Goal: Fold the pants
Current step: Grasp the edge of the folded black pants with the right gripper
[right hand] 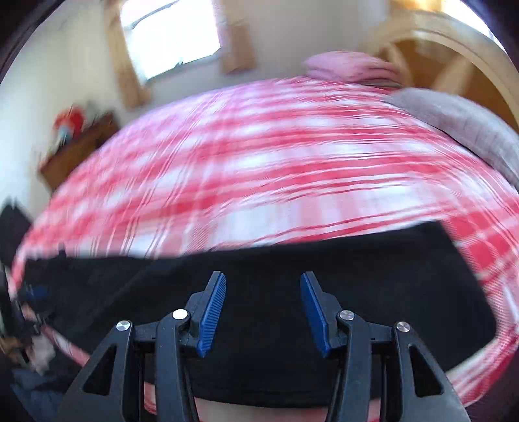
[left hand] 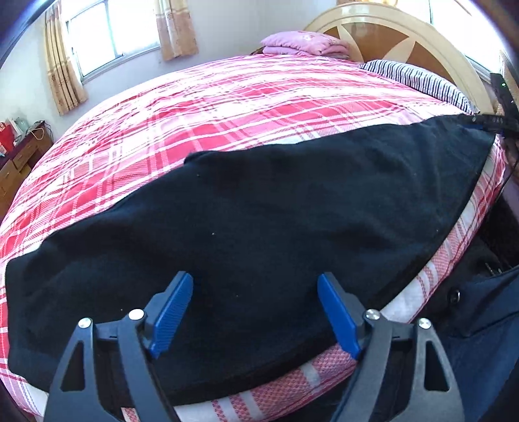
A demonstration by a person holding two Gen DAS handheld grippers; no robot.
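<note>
Beyond the black pants, the plaid bed lies flat and open toward 12 o'clock. Obstacles ring its far end: folded pink bedding at 12, a striped pillow and the headboard at 1.

The right wrist view is motion-blurred: the plaid bedspread smears into streaks. In the left wrist view, the black pants cover the bedspread's near part, and the striped pillow is partly hidden.
</note>
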